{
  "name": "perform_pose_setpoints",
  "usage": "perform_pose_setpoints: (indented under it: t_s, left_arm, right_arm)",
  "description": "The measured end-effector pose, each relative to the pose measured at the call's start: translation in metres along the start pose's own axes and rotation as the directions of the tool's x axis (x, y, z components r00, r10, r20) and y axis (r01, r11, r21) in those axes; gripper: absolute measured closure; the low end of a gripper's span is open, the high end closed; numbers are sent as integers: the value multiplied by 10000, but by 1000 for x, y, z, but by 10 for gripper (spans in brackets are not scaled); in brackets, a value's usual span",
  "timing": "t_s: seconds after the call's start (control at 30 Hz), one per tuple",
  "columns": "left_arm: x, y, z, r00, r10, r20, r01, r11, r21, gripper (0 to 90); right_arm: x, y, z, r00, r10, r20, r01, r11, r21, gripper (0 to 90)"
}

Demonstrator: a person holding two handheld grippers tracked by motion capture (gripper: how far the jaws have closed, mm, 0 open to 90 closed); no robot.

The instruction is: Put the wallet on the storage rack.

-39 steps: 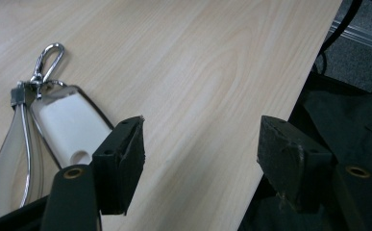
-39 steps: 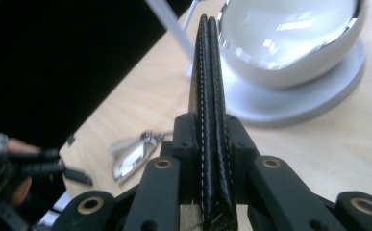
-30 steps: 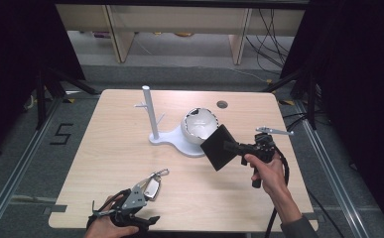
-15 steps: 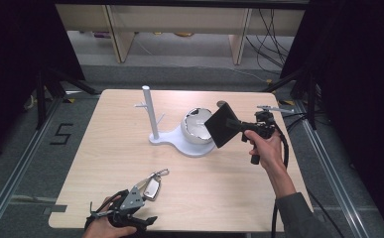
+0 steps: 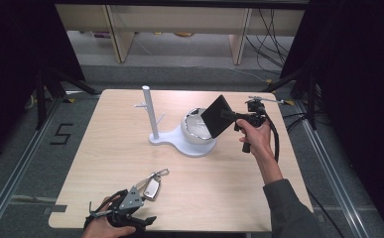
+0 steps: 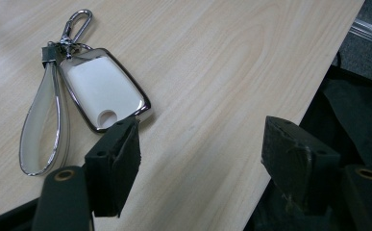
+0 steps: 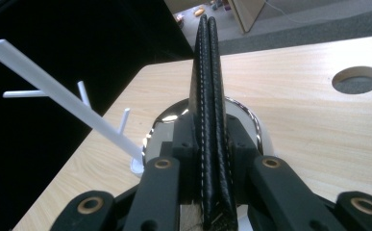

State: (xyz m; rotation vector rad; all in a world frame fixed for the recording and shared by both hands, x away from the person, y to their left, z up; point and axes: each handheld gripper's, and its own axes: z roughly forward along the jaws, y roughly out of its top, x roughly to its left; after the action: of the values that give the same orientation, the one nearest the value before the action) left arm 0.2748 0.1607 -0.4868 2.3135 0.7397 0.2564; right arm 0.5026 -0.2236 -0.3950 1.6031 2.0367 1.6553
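High view: the right gripper holds a black wallet on edge, tilted, above the bowl that sits on the white stand; the height and tilt suggest the wallet is being lined up for a drop into the bowl. The stand's post rises upright just left of the bowl, with short pegs, probably for hanging the key fob. The fob lies flat near the table's front edge, just beside the left gripper, which rests low at that edge, apparently waiting its turn. The table is pale wood-grain laminate with a round cable hole at the far right; around it lie grey floor, dark curtains, a floor mark "5" and shelving with cables behind. Left gripper view: the jaws stand wide apart and grasp nothing; the left jaw's tip overlaps the near corner of the fob, though contact cannot be told. The fob's strap and clip point away, so the body is the likelier part to pinch. Right gripper view: the jaws are clenched on the wallet, seen edge-on with its stitched seams upright, a grip that keeps it thin for entry. Behind it show the bowl's shiny rim and the post, slanted by the camera's turn.
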Motion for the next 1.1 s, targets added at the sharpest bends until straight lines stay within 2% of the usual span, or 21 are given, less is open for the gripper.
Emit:
perform_pose_setpoints:
  t_s: [0.2, 0.27, 0.3, 0.37, 0.5, 0.73, 0.8, 0.83, 0.87, 0.97, 1.0, 1.1]
  left_arm:
    - [0, 0, 0, 9999, 31, 152, -32, 10000, 11, 295]
    - [2, -1, 0, 9998, 195, 85, -195, 9998, 33, 295]
    - [2, -1, 0, 9998, 190, 76, -191, 9998, 113, 295]
    - [2, -1, 0, 9999, 131, 95, -131, 9999, -44, 295]
    - [2, -1, 0, 9998, 138, 106, -138, 9999, -35, 295]
    - [1, -2, 0, 9998, 139, 109, -139, 9999, -26, 295]
    - [1, -2, 1, 9997, 219, 67, -219, 9997, 68, 294]
    - [0, -3, 2, 9999, 54, 129, -55, 9999, 100, 292]
    - [1, -3, 3, 9999, 70, 152, -73, 9997, 215, 290]
    - [1, -3, 2, 9996, 273, 113, -274, 9995, 154, 290]
    - [1, -3, 2, 9996, 273, 113, -274, 9995, 154, 290]
    - [0, -3, 2, 9999, 53, 95, -54, 9999, 84, 290]
  right_arm:
    - [-4, 1, 13, 9999, 108, 52, -108, 9999, -64, 790]
    - [-3, 2, 19, 9999, 114, 83, -114, 9999, 21, 790]
    - [-4, 2, 22, 9999, -19, 124, 20, 10000, -13, 790]
    - [-3, 1, 27, 9998, 91, 165, -93, 9999, 121, 790]
    - [-4, 0, 34, 9998, 15, 189, -17, 9999, 126, 790]
    - [-7, -7, 52, 9995, -26, 302, 15, 9993, 375, 789]
    - [-7, -11, 58, 9994, 99, 346, -118, 9985, 539, 788]
    - [-8, -15, 62, 9994, 136, 333, -156, 9980, 618, 787]
    - [-8, -17, 64, 9994, 224, 266, -242, 9974, 675, 787]
    - [-10, -22, 71, 9993, 92, 358, -118, 9974, 716, 785]
    - [-9, -23, 72, 9992, 202, 347, -226, 9972, 711, 784]
    - [-9, -22, 71, 9991, 46, 427, -78, 9971, 760, 774]
